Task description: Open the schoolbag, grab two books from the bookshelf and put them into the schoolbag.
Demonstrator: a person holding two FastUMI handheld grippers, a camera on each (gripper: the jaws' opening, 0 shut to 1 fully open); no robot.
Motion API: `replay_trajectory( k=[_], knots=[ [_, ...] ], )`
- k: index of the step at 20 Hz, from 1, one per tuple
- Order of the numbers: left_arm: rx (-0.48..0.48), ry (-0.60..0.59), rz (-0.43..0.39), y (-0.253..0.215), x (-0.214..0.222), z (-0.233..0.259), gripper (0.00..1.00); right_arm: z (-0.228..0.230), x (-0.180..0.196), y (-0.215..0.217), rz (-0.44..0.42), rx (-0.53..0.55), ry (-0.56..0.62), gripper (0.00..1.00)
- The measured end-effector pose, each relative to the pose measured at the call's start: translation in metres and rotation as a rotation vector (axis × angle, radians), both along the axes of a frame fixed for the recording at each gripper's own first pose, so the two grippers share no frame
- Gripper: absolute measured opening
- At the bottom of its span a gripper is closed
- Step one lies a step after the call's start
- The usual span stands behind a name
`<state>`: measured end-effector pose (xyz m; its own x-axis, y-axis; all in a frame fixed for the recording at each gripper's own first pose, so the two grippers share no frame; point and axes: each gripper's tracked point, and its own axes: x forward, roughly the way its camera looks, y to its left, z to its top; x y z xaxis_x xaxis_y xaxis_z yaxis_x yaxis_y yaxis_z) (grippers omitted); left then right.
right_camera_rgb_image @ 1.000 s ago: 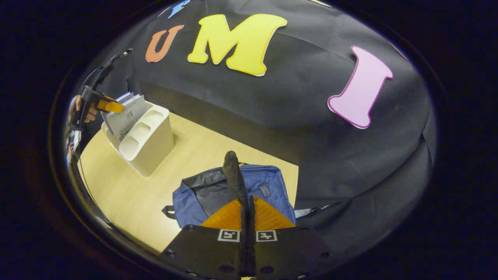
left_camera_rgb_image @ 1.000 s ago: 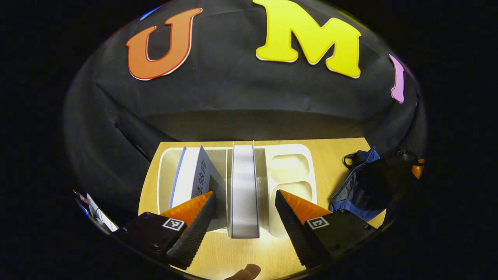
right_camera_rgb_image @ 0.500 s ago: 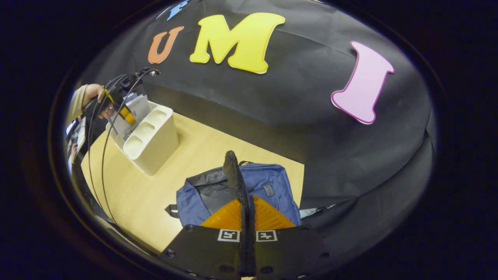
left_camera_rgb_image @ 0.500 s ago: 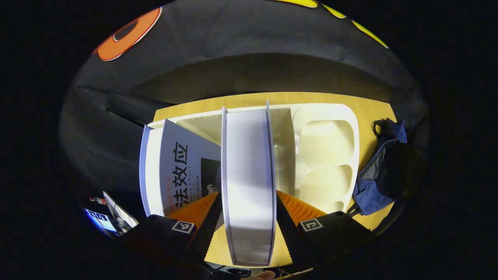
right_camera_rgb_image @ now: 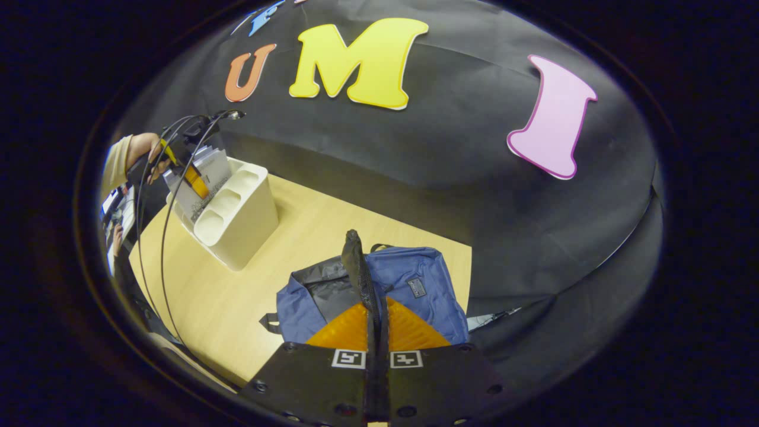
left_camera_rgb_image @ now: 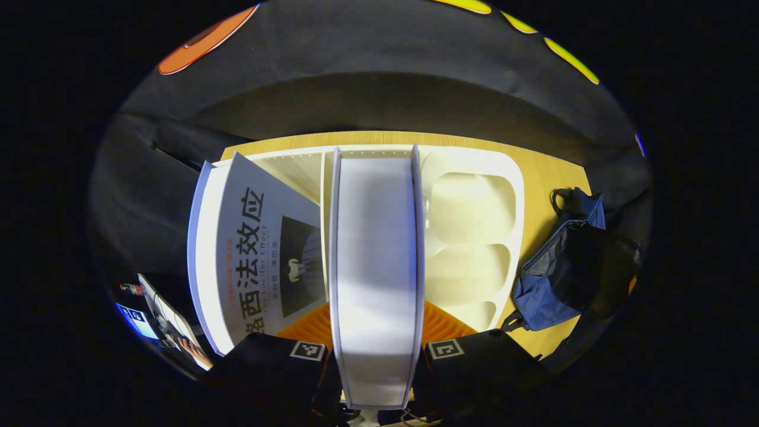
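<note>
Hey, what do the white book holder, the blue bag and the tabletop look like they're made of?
Book holder: probably moulded plastic, going by the smooth matte white surface and rounded compartments.
Bag: woven fabric, maybe nylon; it slumps and creases, with a dark, slightly shiny lining.
Tabletop: light wood or wood-look laminate, with fine grain lines and a dull finish.

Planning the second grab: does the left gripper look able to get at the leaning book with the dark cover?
Probably not yet. The left gripper straddles the upright white book in the bookshelf; the leaning book sits beside it, its top edge unobstructed.
</note>
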<state>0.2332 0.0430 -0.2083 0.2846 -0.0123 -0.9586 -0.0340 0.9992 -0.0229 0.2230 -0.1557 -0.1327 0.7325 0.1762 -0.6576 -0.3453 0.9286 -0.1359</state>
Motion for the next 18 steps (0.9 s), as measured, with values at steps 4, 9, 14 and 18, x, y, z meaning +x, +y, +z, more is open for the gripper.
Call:
replay_trajectory(
  k=[4, 9, 14, 18],
  knots=[
    [-0.045, -0.052, 0.014, 0.007, -0.026, 0.028, 0.52, -0.001, -0.006, 0.004, 0.005, 0.009, -0.005, 0.00],
    [-0.033, -0.165, -0.034, 0.028, -0.071, 0.083, 0.48, -0.005, -0.012, 0.001, 0.001, 0.006, -0.011, 0.00],
    [-0.068, -0.293, -0.018, 0.047, -0.136, 0.123, 0.48, -0.013, -0.020, 0.000, -0.010, 0.009, -0.007, 0.00],
    [-0.129, -0.335, 0.043, 0.055, -0.191, 0.127, 0.48, -0.018, -0.024, 0.007, -0.035, 0.030, 0.004, 0.00]
  ],
)
